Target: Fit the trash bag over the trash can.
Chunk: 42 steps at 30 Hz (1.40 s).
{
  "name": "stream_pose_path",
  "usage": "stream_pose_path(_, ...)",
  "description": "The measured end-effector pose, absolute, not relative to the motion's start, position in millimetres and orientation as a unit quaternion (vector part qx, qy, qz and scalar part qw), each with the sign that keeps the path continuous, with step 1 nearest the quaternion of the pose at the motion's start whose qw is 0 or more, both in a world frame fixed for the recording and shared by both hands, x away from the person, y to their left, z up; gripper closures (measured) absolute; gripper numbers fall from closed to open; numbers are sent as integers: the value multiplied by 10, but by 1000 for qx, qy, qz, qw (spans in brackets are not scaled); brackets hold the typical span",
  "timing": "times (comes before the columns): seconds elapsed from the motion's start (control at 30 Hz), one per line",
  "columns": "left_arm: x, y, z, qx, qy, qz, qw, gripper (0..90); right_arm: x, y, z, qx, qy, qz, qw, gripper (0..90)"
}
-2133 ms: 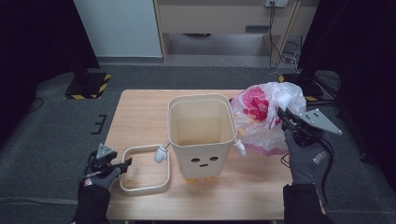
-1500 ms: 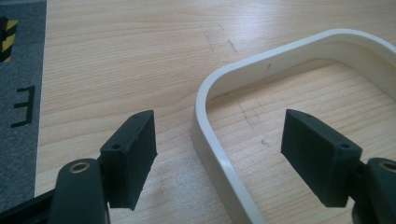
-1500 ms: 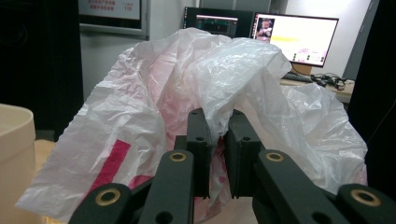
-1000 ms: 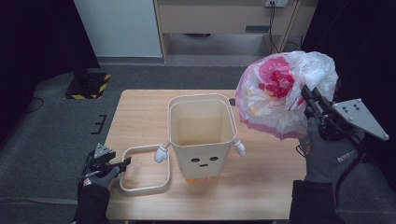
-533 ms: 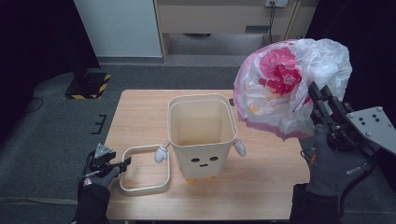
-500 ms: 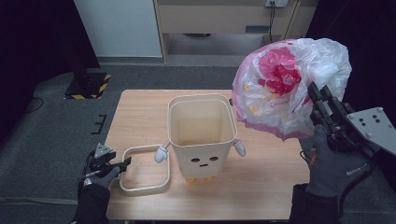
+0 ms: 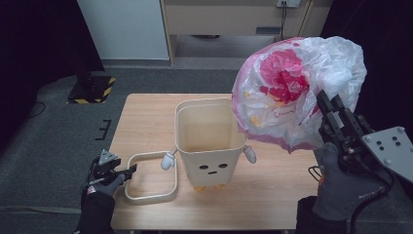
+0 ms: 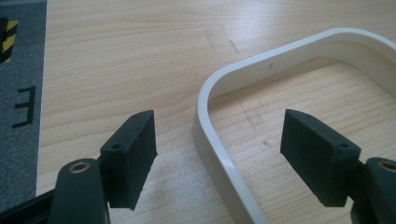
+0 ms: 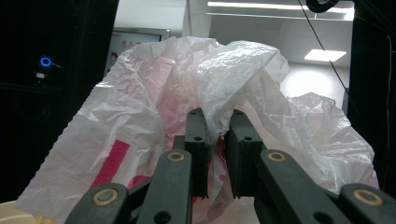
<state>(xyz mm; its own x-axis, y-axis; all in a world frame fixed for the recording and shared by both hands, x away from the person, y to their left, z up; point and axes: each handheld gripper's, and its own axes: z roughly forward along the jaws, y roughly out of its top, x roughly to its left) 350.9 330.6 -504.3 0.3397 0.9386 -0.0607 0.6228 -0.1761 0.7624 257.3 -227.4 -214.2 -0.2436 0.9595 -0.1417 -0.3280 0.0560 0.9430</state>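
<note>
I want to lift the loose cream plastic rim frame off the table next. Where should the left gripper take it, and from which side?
Grip the cream plastic rim frame on its near-left straight side, coming from the table's left edge. That thin upright band already stands between the left gripper's open jaws, so they need only close across it.

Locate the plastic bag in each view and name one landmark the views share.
High view: plastic bag upper right, raised beside the bin.
Left gripper view: not in it.
Right gripper view: centre, pinched in the right tongs.
Shared landmark: the right tongs.
</note>
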Motion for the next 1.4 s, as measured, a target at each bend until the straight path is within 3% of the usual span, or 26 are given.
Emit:
stream_pose_path(0.9,3513,3313,-5042,734,531,220,361,260,2369,-1486,-2340,295,496,658,485,792)
stream_pose_path(1.4,3515,3320,-5046,733,532,220,363,260,2544,-1112,-2538,289,523,671,439,791)
